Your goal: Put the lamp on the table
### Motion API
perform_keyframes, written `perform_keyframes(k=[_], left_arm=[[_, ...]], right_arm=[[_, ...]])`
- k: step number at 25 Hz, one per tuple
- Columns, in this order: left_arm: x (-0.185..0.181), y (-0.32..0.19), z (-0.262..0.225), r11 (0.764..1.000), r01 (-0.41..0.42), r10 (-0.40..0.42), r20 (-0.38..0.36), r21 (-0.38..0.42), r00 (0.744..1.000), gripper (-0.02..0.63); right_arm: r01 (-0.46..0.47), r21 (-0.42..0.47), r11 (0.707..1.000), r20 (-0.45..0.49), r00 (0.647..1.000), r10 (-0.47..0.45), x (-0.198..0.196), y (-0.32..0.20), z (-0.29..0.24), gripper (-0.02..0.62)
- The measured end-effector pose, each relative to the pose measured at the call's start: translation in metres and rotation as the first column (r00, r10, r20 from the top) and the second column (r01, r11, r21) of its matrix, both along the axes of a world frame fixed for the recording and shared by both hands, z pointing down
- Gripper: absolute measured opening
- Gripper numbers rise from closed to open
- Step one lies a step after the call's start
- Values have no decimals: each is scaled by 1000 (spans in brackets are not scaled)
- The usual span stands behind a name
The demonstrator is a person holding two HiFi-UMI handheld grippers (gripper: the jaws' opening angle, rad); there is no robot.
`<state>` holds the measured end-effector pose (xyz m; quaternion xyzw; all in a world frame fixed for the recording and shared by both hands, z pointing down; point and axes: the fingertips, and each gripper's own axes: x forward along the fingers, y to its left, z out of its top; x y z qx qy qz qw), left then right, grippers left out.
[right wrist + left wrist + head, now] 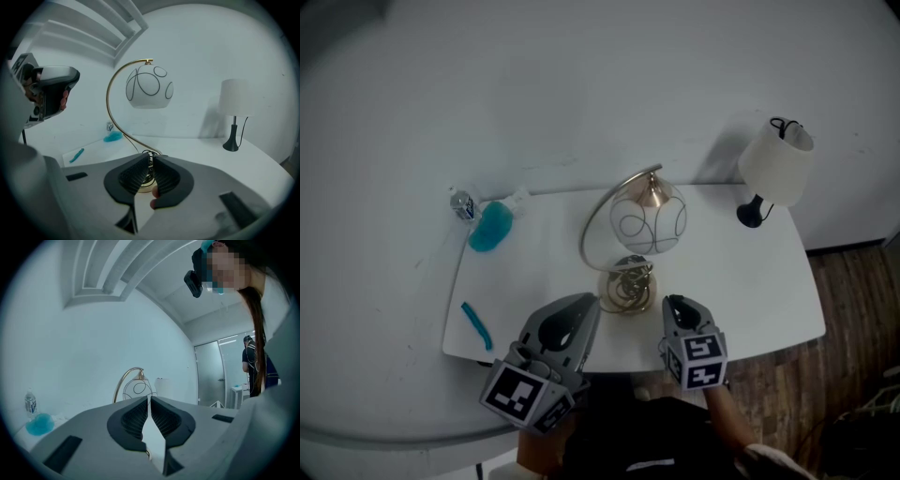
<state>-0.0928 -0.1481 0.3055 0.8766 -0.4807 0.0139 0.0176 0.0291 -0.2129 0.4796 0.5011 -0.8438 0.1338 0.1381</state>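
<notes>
A brass arc lamp with a white globe shade [649, 225] stands on the white table [750, 281], its round base and coiled cord [625, 286] near the front edge. My left gripper [589, 302] hovers just left of the base, shut and empty. My right gripper [672, 302] is just right of the base, also shut on nothing. In the left gripper view the shut gripper [149, 400] points at the lamp [137, 388]. In the right gripper view the gripper [151, 158] faces the base [144, 188], with the globe [149, 89] above.
A second lamp with a white drum shade [776, 164] stands at the table's right rear corner. A blue blob [492, 228] and a small bottle [464, 203] sit at the left rear, and a teal pen [475, 325] lies front left. Another person [253, 364] stands by a glass door.
</notes>
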Motion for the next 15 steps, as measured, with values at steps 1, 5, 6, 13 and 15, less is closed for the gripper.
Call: perform_keyframes(k=[1,5,6,13,15], left_arm=[[1,0,1,1000,2,-2,3,-2,1000,34],[0,1,7,1000,12,-12,0,-19,1000,34],[-1,1,9,1000,15,-15,-2,-22,1000,34],[-1,2,12,999,16,-16,-11,-31,1000,20],[0,3,12,999,14,-14,-16,-31,1000,20]], right_arm=[[-6,-4,1000,12,1000,6,1,1,-1,32],[-24,2,1000,30,999,23,5,5,-10,9],[-25,7,1000,31,999,24,6,6,-12,9],[-30,30,999,47,999,28,9,13,-28,9],[-31,32,999,57,998,29,10,15,-33,9]])
